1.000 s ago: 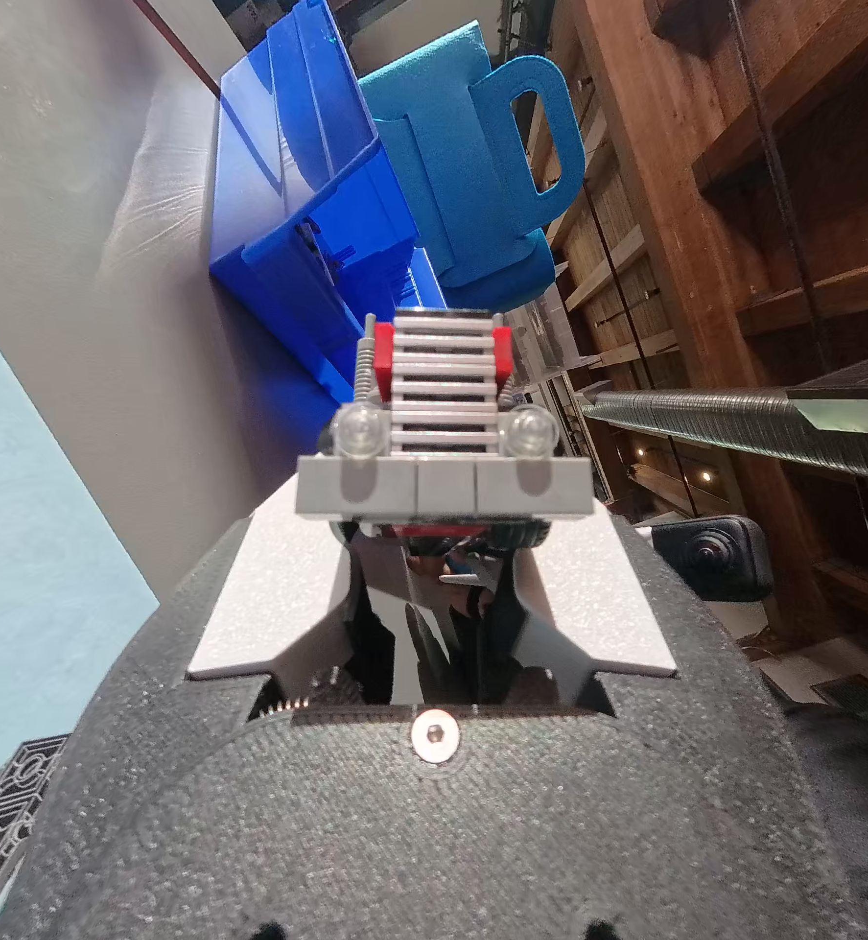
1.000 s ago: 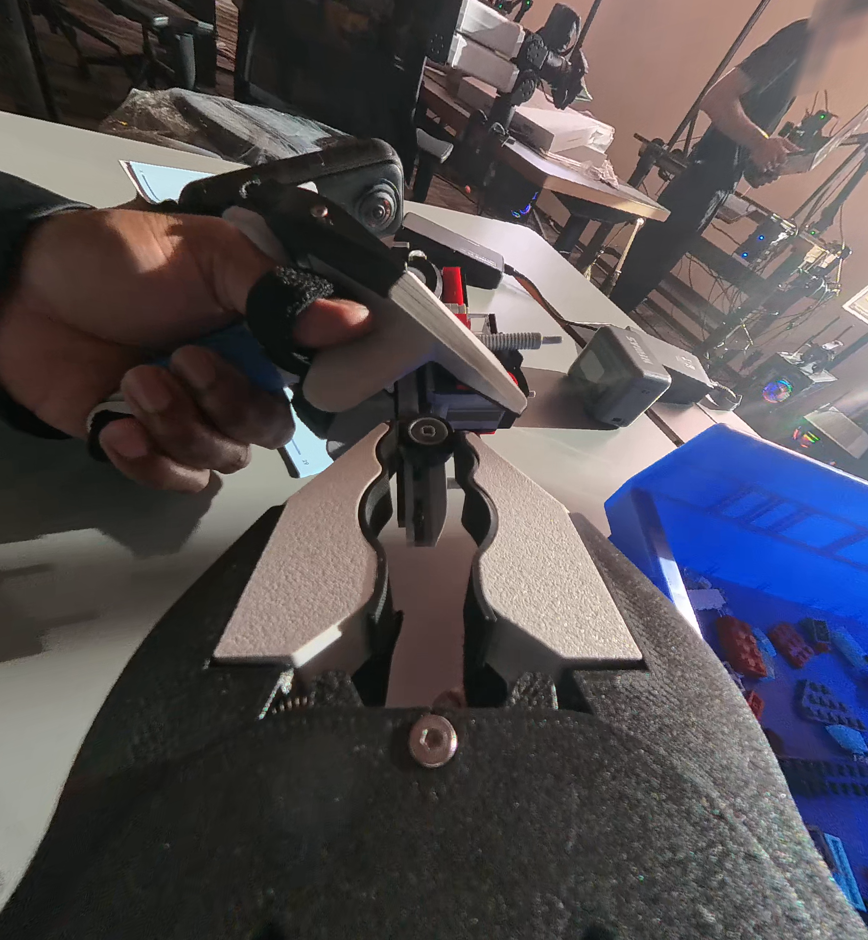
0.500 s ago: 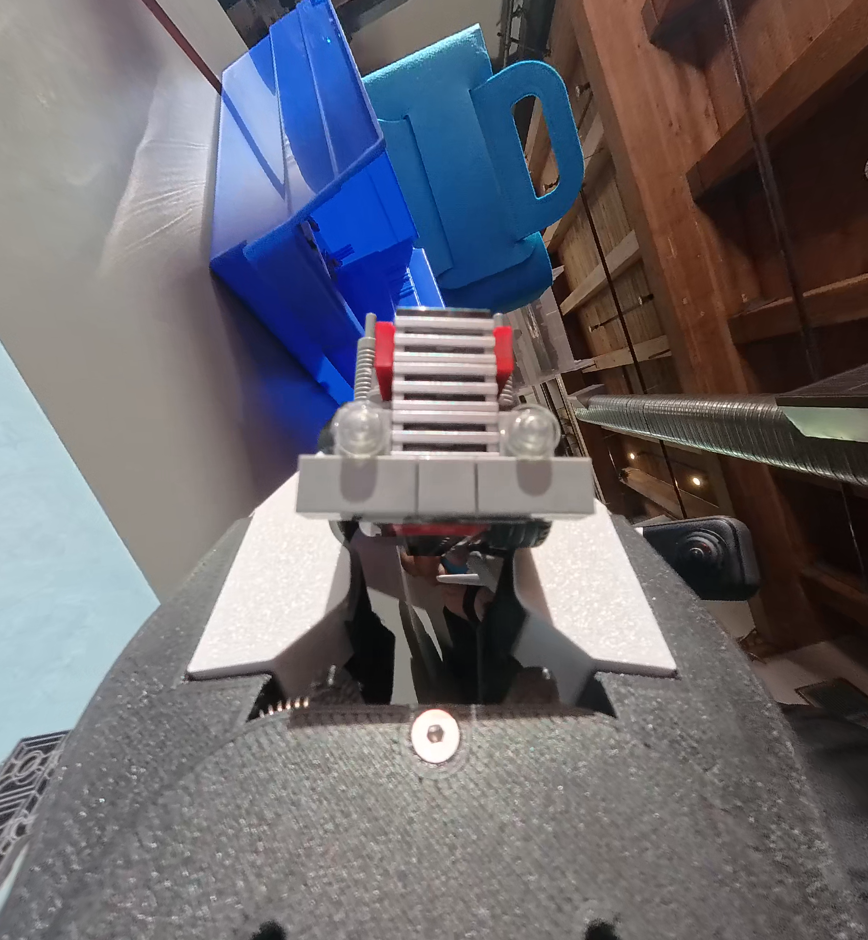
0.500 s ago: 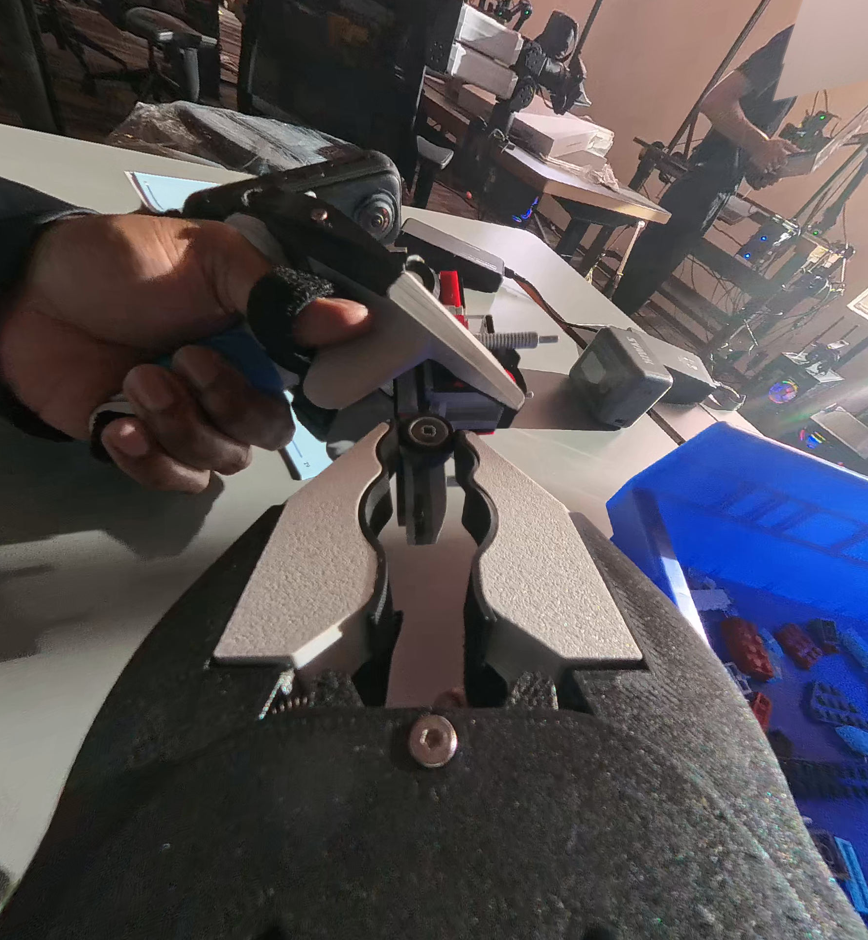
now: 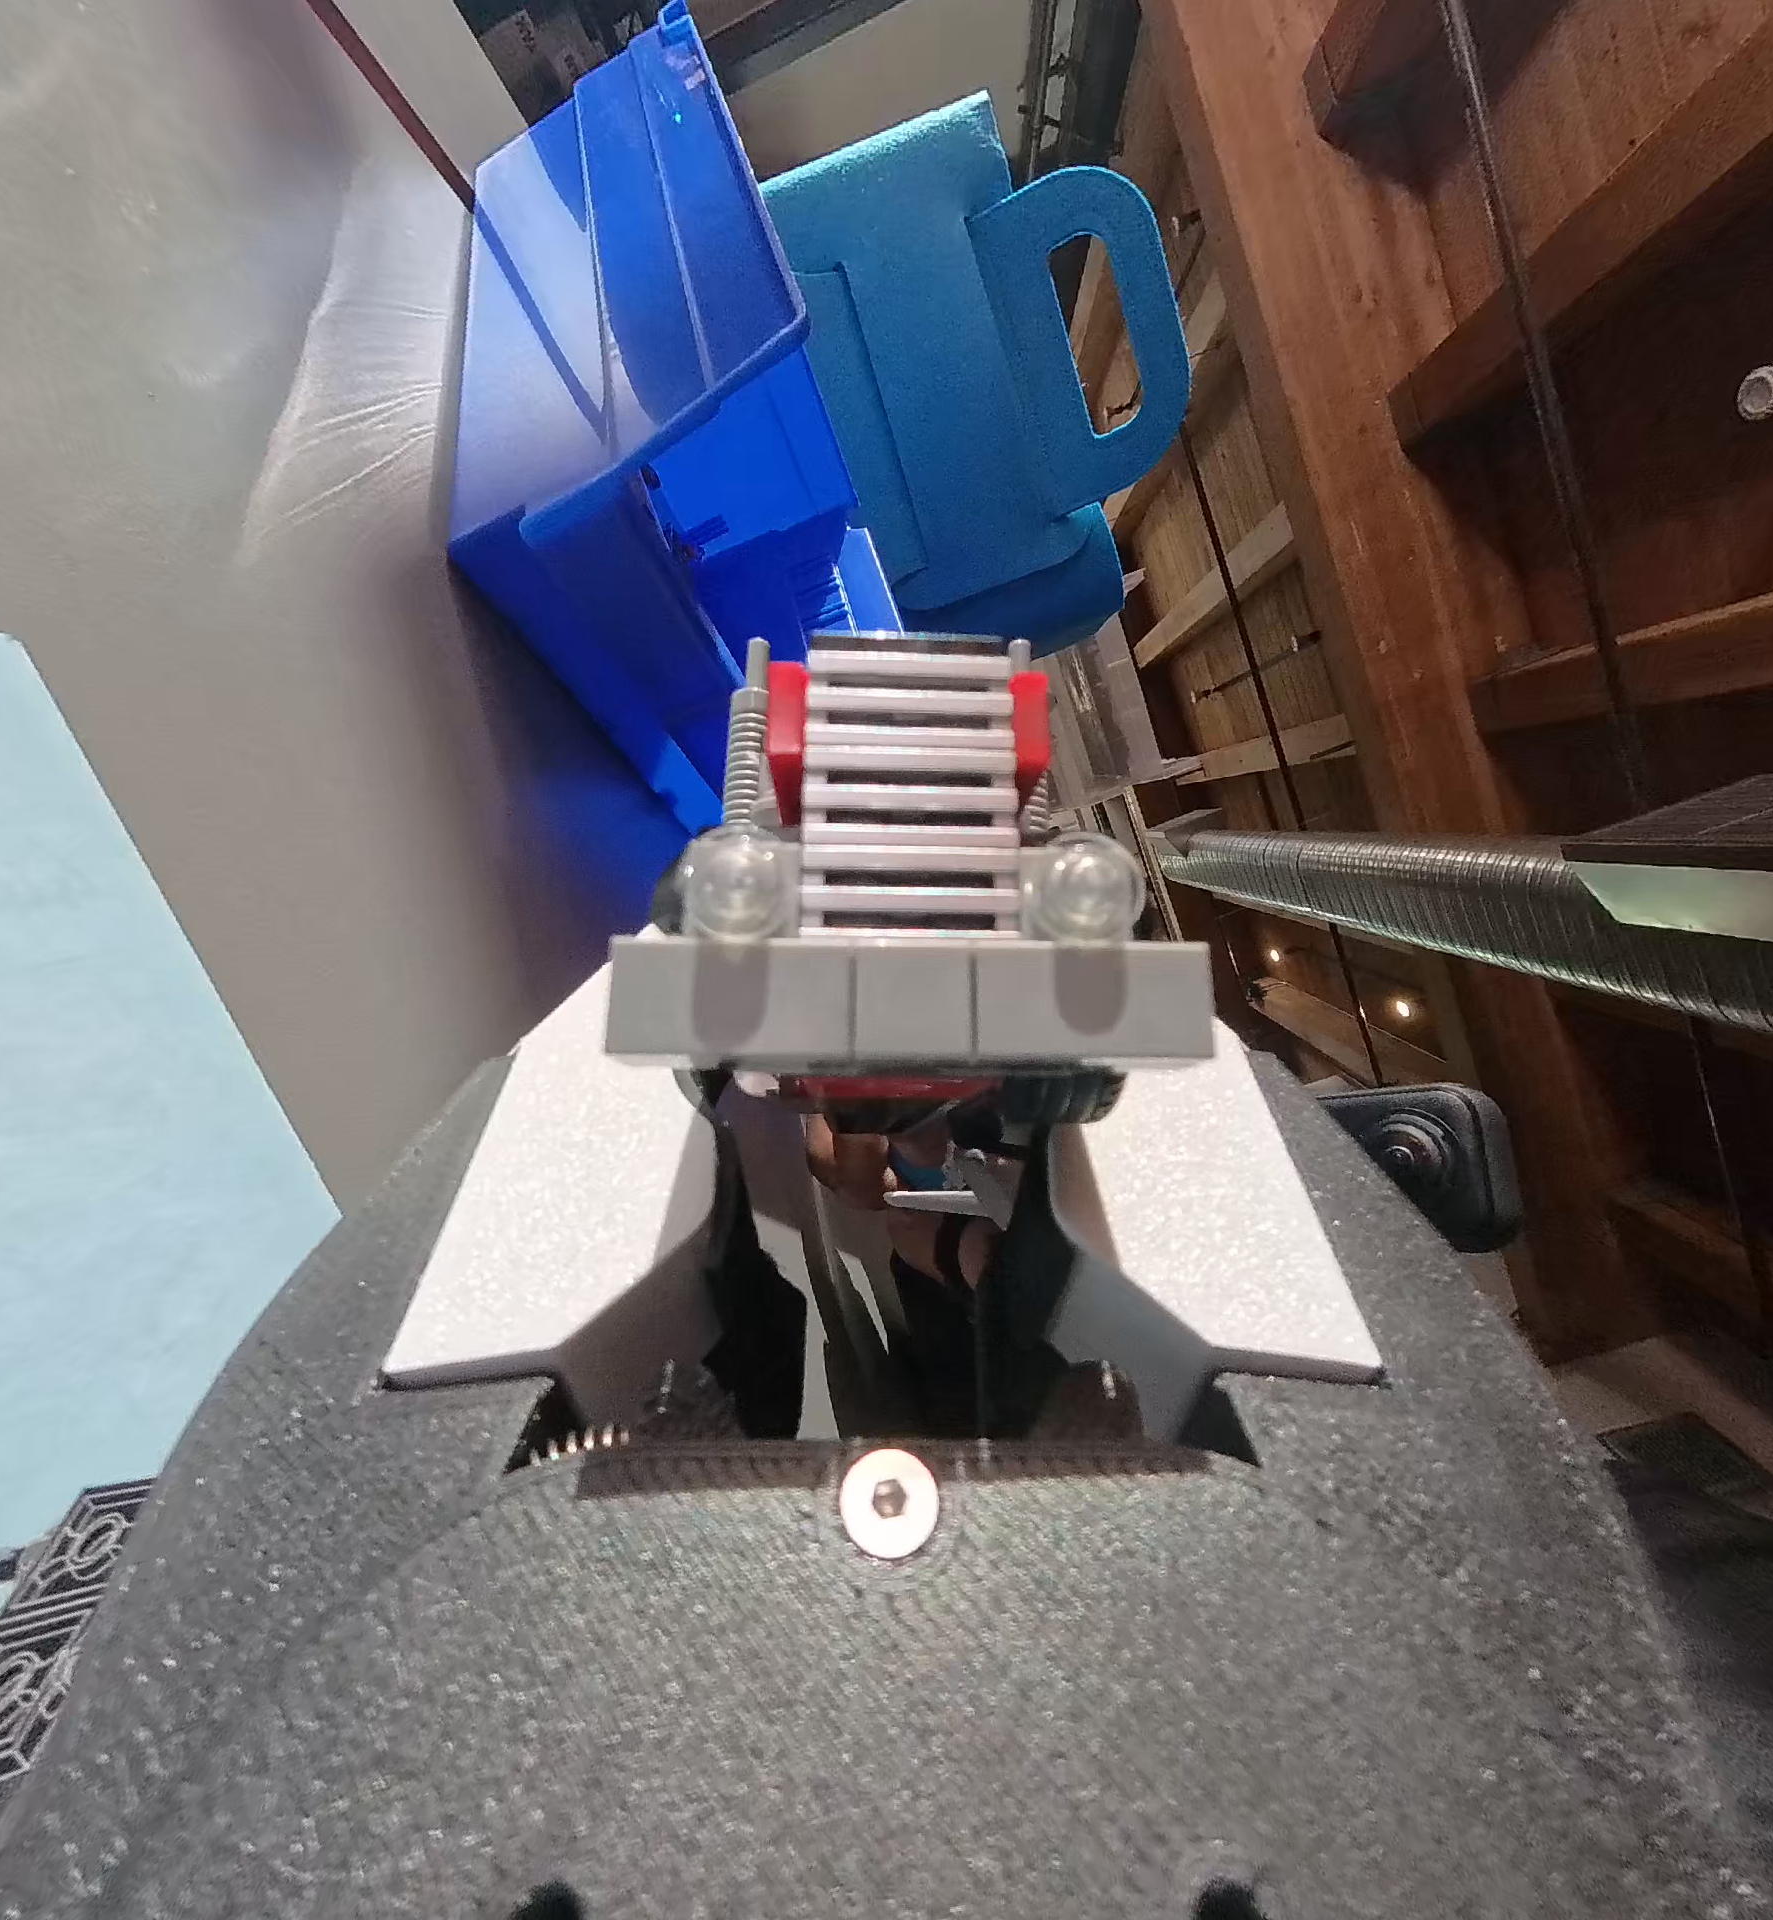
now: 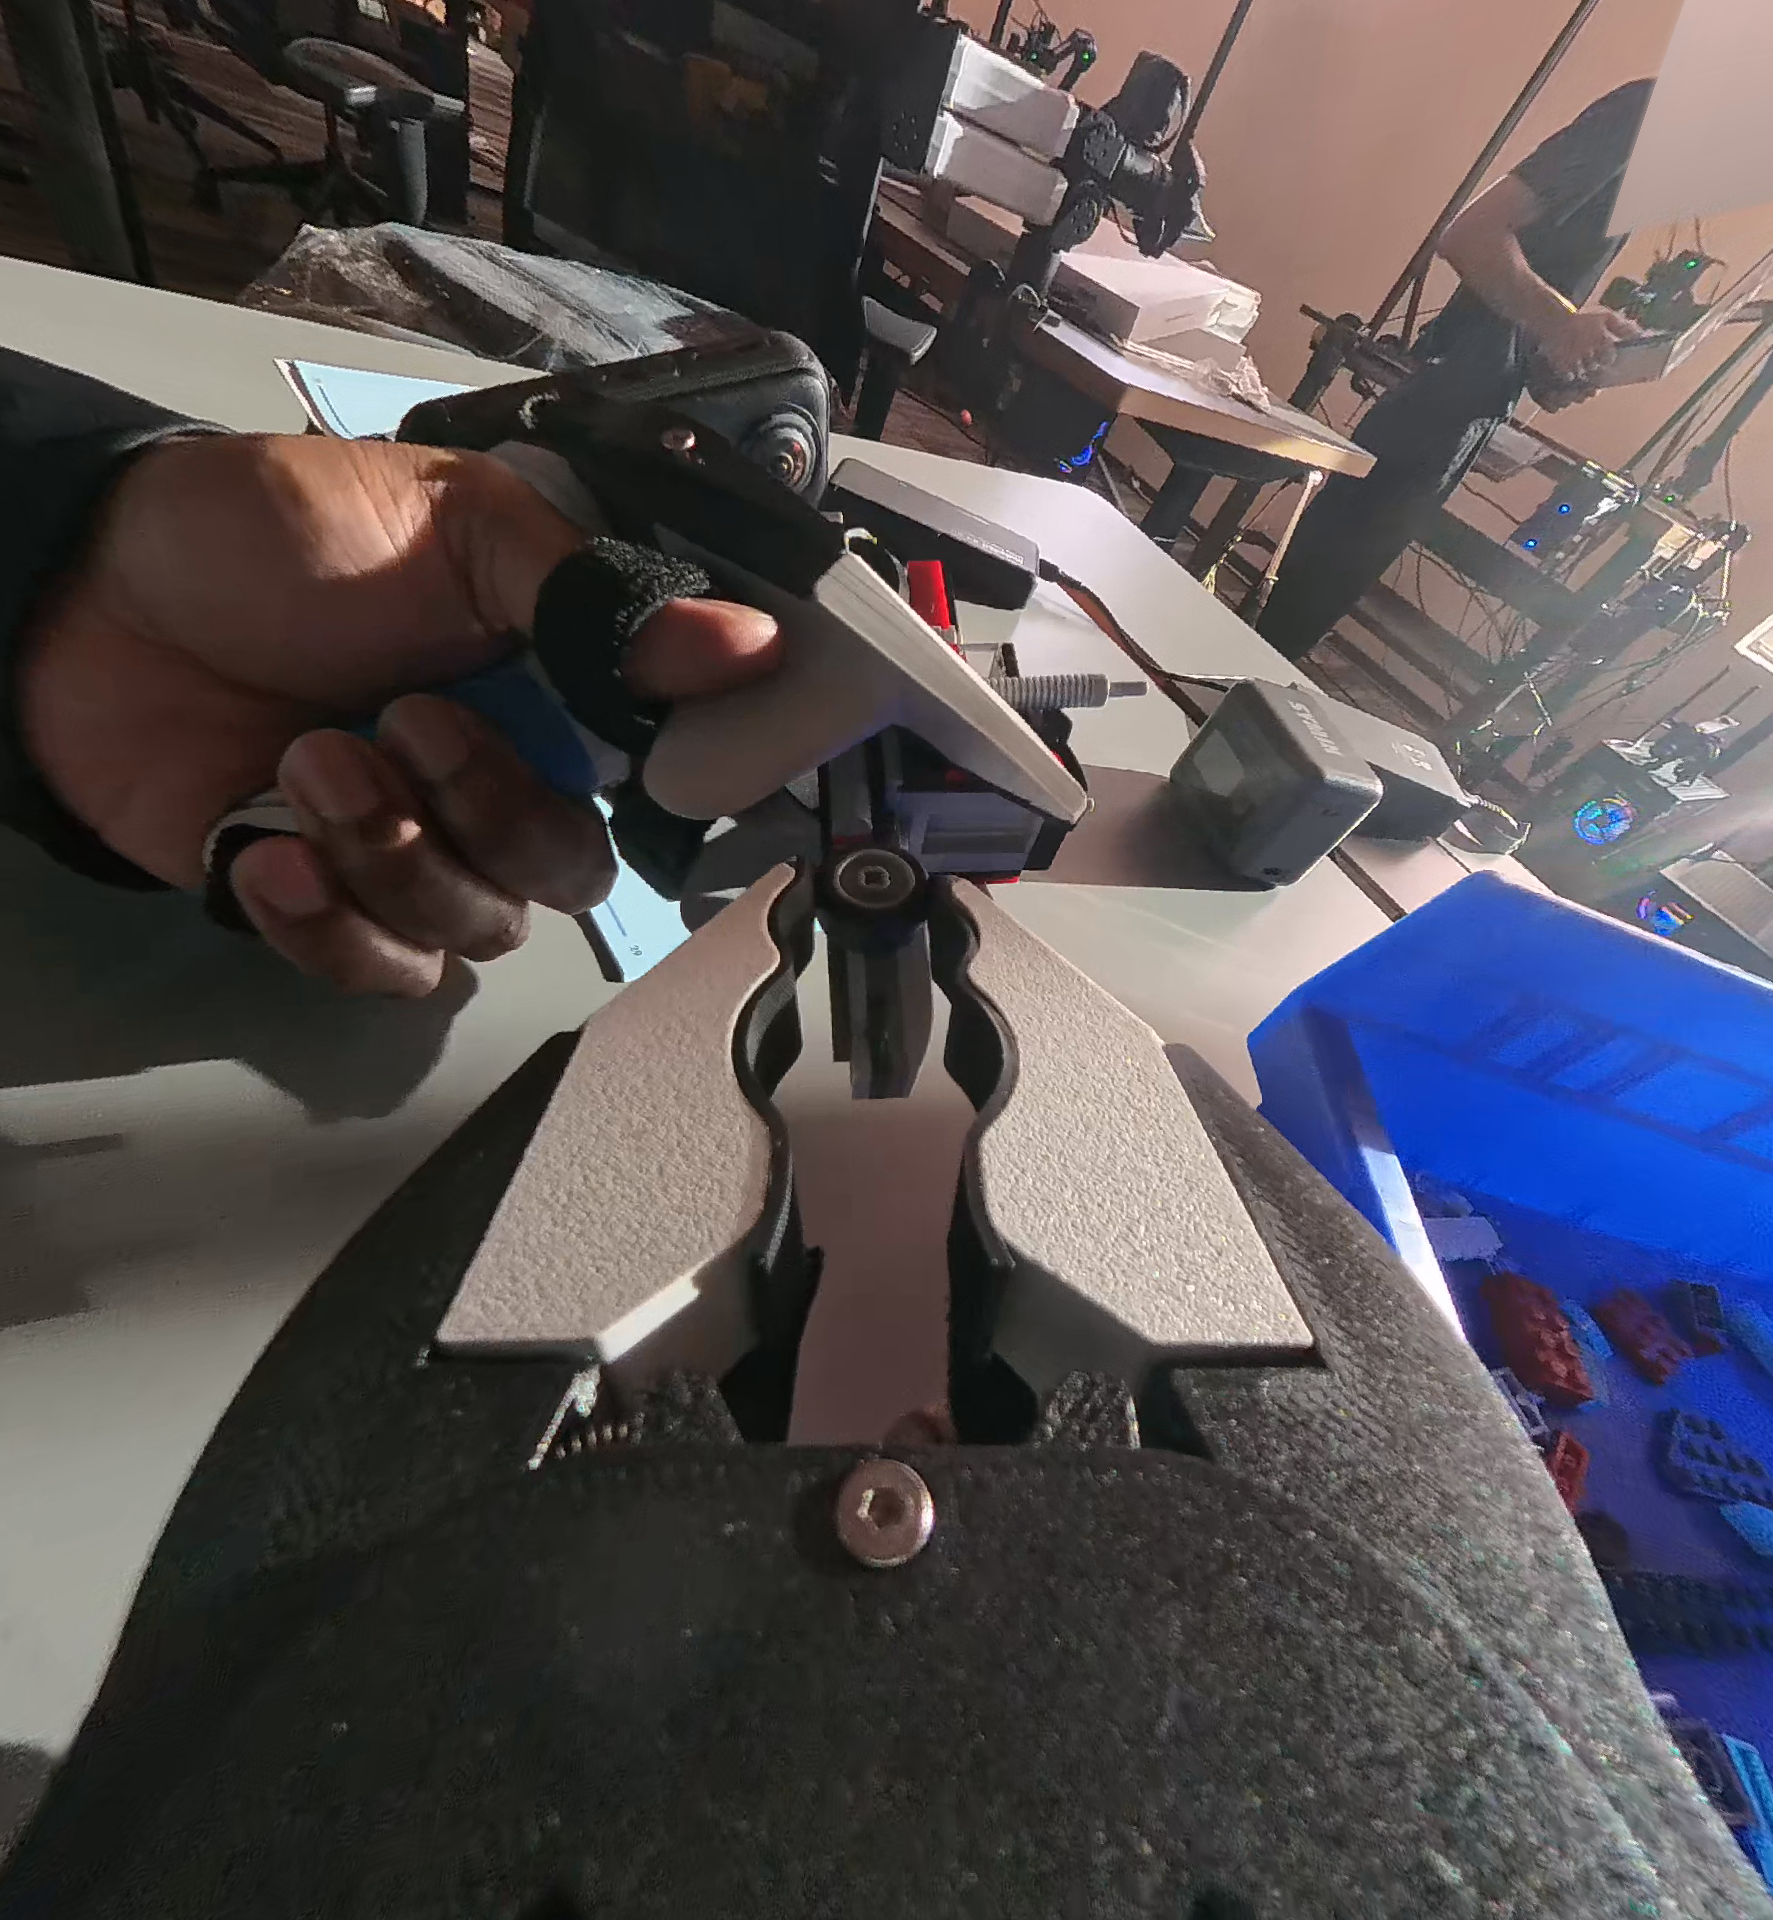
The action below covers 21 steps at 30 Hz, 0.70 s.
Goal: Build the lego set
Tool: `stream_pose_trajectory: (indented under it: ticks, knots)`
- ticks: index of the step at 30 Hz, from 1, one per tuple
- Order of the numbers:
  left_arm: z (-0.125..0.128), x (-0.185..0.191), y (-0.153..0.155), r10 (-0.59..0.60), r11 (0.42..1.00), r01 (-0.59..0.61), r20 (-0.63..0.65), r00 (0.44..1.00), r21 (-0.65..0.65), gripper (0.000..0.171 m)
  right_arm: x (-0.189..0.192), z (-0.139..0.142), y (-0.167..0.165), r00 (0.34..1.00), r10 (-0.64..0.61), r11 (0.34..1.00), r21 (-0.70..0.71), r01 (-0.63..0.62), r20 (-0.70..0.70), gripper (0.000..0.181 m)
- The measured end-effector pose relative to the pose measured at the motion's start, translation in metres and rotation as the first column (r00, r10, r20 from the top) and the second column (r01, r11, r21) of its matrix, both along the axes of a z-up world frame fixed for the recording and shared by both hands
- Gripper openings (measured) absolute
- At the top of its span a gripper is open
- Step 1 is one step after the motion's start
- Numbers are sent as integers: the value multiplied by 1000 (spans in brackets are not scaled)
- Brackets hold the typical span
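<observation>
Ribbed grey lego truck (image 5: 908,894) clamped in left gripper (image 5: 908,1081); right gripper (image 6: 877,914) seemingly pinching a dark wheel piece (image 6: 874,997).

The table (image 6: 1121,540) was taken as landmark. A bin (image 6: 1547,1049) was set at its near right edge, with loose bricks (image 6: 1531,1340) lying inside. A small camera block (image 6: 1271,779) was placed on the table left of the bin and farther back. The lego truck (image 6: 965,821) was held above the table, left of that block, between the left gripper (image 6: 975,769) above and the right gripper (image 6: 871,914) below. A sheet (image 6: 373,395) lay on the table behind the hand (image 6: 342,675).
</observation>
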<state>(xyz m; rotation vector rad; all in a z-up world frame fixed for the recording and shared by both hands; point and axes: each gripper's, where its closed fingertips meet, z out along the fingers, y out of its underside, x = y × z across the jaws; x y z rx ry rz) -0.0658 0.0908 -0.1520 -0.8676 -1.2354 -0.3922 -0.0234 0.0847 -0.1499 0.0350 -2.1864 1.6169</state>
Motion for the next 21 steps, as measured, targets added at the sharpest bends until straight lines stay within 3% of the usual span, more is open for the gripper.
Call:
stream_pose_trajectory:
  ticks: [11, 21]
  knots:
    - [3, 0, -1, -2, 999, 2, 1, 1000, 49, 55, 0, -1, 1, 1000, 10, 1000, -3, -10, -12, 25]
    - [4, 0, -2, 24, 995, -31, -66, 998, -98, 54, 2, -3, -2, 1000, -7, 999, 48, 8, -16, 24]
